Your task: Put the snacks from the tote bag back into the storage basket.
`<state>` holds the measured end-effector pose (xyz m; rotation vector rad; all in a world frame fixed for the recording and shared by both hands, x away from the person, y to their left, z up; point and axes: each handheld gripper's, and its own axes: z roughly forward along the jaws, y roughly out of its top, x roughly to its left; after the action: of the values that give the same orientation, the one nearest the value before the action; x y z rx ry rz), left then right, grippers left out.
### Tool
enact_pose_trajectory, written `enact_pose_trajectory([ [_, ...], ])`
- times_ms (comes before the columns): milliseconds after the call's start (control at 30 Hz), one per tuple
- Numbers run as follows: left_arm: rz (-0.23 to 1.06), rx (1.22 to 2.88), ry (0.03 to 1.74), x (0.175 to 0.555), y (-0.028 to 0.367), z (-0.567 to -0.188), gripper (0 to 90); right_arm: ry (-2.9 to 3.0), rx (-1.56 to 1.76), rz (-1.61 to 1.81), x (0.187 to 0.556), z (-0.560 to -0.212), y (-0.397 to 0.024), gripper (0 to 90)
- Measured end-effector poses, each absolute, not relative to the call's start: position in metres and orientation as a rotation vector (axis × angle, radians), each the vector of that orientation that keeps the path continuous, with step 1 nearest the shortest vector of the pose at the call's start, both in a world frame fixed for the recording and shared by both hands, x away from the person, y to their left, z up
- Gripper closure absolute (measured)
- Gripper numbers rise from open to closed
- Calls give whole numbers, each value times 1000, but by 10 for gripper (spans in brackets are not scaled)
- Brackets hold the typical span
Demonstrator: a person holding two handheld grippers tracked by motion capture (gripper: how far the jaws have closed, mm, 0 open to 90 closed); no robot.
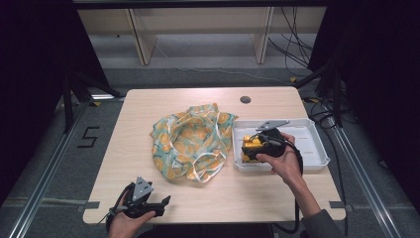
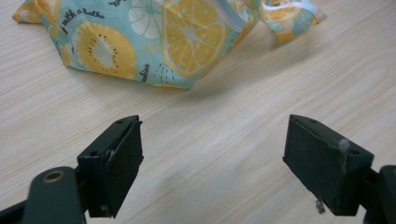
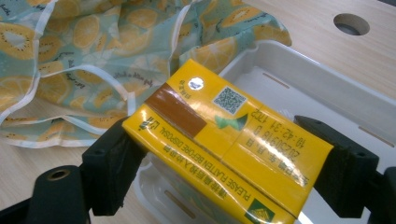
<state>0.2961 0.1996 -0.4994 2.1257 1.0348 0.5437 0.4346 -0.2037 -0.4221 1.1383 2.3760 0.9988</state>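
Right claw (image 3: pixel 219 158) clamped on yellow drink carton (image 3: pixel 224 154), held across long sides, just above left end of white tray (image 1: pixel 317 144), right of centre in high view. Lemon-print fabric bag (image 1: pixel 190 144) crumpled at desk (image 1: pixel 277 193) centre, mouth slack. Left claw (image 2: pixel 212 163) spread wide, empty, lower left near front edge. Judged step: carry carton to bag. Advice: lift clear of tray rim, keep grip square, pinch bag rim open with left claw first.

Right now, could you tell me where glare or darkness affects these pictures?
High view: dark surroundings, table evenly lit. Right gripper view: bright glare spot on the yellow carton, print still sharp. Left gripper view: soft shadow under the fruit-print bag.
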Motion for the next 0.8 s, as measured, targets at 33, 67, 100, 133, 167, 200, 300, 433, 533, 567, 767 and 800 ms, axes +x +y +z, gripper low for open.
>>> enact_pose_trajectory([
  [33, 544, 2126, 1034, 296, 200, -499, 190, 2382, 1140, 990, 435, -423, -203, 200],
  [67, 544, 2125, 1035, 296, 200, -499, 189, 2383, 1133, 991, 435, -424, -203, 200],
  [100, 543, 2126, 1035, 296, 199, -499, 190, 2369, 1135, 1008, 435, -426, -201, 200],
  [133, 543, 2126, 1034, 296, 199, -499, 189, 2357, 1162, 1023, 435, -427, -200, 200],
  [167, 542, 2125, 1035, 296, 199, -500, 190, 2368, 1139, 1006, 435, -427, -201, 200],
  [200, 543, 2065, 1066, 296, 196, -502, 189, 2354, 1146, 1016, 435, -429, -199, 200],
  [300, 529, 2113, 1050, 296, 199, -500, 189, 2390, 1151, 987, 435, -428, -199, 200],
  [433, 531, 2114, 1049, 296, 199, -500, 189, 2363, 1133, 992, 436, -433, -198, 200],
  [533, 531, 2114, 1049, 296, 199, -500, 189, 2365, 1157, 992, 435, -433, -197, 199],
  [567, 530, 2114, 1049, 296, 199, -500, 189, 2356, 1193, 999, 432, -434, -195, 200],
  [767, 532, 2113, 1050, 296, 199, -500, 189, 2364, 1165, 1004, 435, -438, -193, 199],
  [800, 533, 2114, 1049, 296, 199, -500, 189, 2390, 1183, 963, 433, -436, -193, 199],
])
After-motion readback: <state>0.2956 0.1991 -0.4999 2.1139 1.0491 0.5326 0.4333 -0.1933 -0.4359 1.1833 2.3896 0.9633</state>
